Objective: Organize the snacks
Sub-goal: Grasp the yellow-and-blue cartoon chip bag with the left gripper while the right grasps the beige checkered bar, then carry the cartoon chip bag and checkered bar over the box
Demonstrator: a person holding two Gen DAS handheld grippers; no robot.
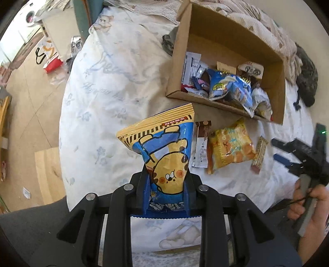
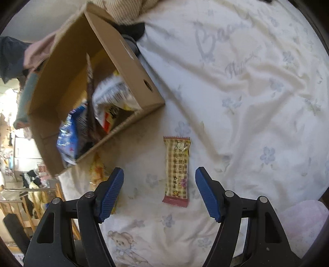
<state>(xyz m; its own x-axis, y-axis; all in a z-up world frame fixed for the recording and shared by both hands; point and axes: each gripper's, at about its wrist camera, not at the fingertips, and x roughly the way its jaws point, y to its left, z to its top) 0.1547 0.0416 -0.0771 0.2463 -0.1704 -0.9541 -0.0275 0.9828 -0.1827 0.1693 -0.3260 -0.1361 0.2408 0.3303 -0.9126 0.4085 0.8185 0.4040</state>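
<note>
My left gripper (image 1: 167, 180) is shut on a blue and yellow snack bag (image 1: 162, 147) with a cartoon bear, held above the bed. On the sheet to its right lie a brown-and-white bar (image 1: 202, 144), a yellow snack pack (image 1: 230, 145) and a checked bar (image 1: 259, 154). Beyond them sits the cardboard box (image 1: 185, 61), with several snack packets inside. In the right wrist view my right gripper (image 2: 160, 192) stands open over the checked bar (image 2: 177, 170), which lies flat between its blue pads without touching them. The box (image 2: 131, 59) lies at upper left there.
A white flower-print sheet (image 2: 246, 102) covers the bed. A striped blanket (image 1: 257, 18) and dark cloth (image 1: 306, 69) lie behind the box. A hand (image 1: 308, 205) holds the right gripper at the left view's right edge. Left of the bed is floor with a red bag (image 1: 51, 61).
</note>
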